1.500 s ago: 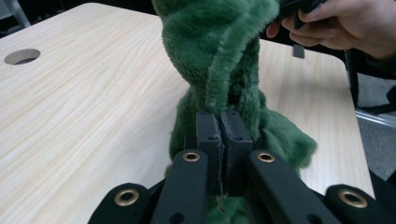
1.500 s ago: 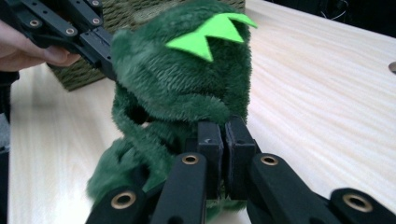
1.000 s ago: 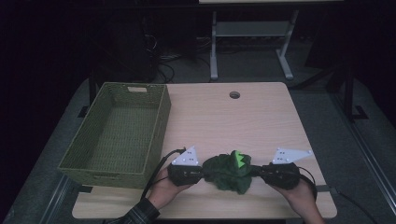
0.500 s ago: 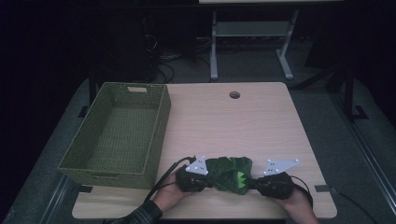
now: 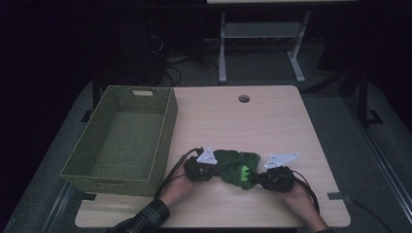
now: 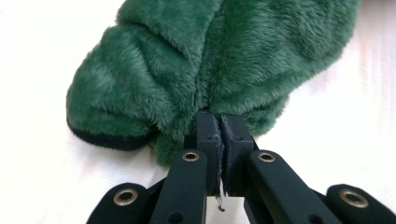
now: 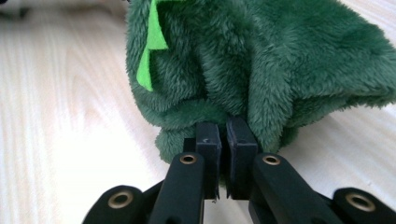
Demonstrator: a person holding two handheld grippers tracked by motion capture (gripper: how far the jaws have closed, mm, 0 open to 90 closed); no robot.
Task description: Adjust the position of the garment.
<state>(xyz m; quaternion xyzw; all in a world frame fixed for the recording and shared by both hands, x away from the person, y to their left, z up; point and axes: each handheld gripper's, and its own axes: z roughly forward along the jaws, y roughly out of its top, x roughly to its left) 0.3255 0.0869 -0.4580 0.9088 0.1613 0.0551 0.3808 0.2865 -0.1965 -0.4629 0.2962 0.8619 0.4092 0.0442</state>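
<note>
Green plush garment (image 5: 236, 167) is lying bunched on the table (image 5: 272, 126), near the front edge, just right of the woven basket (image 5: 121, 136) and apart from it. The basket is holding nothing visible.

Left gripper (image 5: 210, 171) is pinching the plush edge nearest the basket; in the left gripper view its fingers (image 6: 208, 135) are pressed together on a fold of fur (image 6: 205, 60), with a thin dark hem showing at the lower left. Right gripper (image 5: 260, 178) is gripping the plush edge farthest from the basket; in the right gripper view its fingers (image 7: 241, 140) are clamped on fabric with only a sliver between the pads, and a bright green felt spike (image 7: 152, 46) is sitting up and left of the bite. Both hands are resting low at the table, one on each end of the plush.

Judgement: the step looks like handling the plush with both grippers, probably spreading or folding it, possibly before it goes to the basket. To do it well, both grips should be holding firm and even, because each bite is taking only a small tuck of pile and could slip off under tension. The person should be pulling the ends apart evenly and keeping them level, lifting just clear of the table so the middle is not dragging. If heading for the basket, the hanging middle should be clearing the near rim (image 5: 167, 126) before lowering.
</note>
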